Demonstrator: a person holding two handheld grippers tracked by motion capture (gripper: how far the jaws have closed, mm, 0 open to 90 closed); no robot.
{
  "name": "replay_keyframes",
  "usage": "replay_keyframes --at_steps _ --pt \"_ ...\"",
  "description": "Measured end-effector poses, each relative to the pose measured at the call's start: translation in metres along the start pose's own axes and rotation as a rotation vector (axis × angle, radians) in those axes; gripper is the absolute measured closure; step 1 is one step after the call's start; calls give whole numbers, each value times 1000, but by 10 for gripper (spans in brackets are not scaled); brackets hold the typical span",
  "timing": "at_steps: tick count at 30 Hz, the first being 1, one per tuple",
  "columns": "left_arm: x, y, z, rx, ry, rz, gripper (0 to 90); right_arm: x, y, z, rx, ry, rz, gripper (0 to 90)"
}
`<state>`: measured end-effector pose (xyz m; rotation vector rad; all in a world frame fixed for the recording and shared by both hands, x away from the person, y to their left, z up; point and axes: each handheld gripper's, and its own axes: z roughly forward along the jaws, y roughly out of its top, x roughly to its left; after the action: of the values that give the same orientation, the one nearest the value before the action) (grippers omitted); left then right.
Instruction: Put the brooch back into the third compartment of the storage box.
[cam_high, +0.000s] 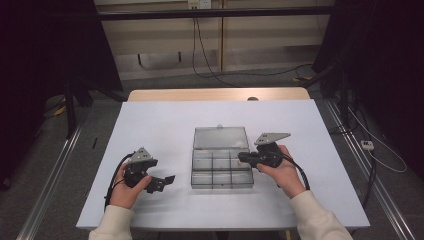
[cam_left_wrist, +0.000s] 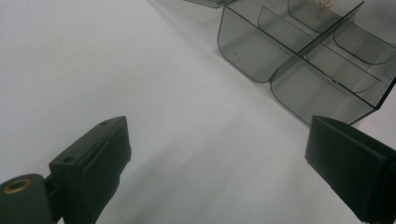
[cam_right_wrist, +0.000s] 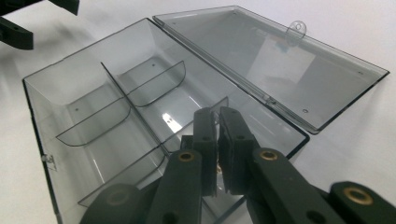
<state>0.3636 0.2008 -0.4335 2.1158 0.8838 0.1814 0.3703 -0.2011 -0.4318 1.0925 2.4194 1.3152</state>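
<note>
A smoky clear compartment box (cam_high: 221, 186) stands open at the middle of the white table, its lid (cam_high: 220, 137) lying flat behind it. My right gripper (cam_high: 240, 157) hangs over the box's right-hand compartments. In the right gripper view its jaws (cam_right_wrist: 218, 113) stand almost together above the box (cam_right_wrist: 42, 107) and next to the lid (cam_right_wrist: 271, 56). A small golden glint shows low between them; I cannot tell what it is. My left gripper (cam_high: 165, 182) rests on the table left of the box, open, with nothing between its pads (cam_left_wrist: 217, 154). The box's corner (cam_left_wrist: 299, 56) lies ahead of it.
The compartments that I can see hold nothing, and thin curved dividers split them. The white table (cam_high: 165, 120) ends at a wooden strip at the back. Cables run over the floor behind and to the right. The other gripper's jaws (cam_right_wrist: 18, 28) show at the right gripper view's top left.
</note>
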Motion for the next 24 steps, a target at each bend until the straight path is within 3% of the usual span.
replay_keyframes --at_steps 4,13,19,24 --pt "0 0 -1 -5 2 1 67 1 1 -2 -17 3 8 801" --pt "0 1 1 -4 0 1 68 -1 3 -7 -49 -8 27 523" --pt "0 4 2 -14 -2 -11 67 -2 4 -7 -54 -60 39 348" --pt "-1 9 4 -16 3 -8 67 -3 5 -6 -53 -93 42 294"
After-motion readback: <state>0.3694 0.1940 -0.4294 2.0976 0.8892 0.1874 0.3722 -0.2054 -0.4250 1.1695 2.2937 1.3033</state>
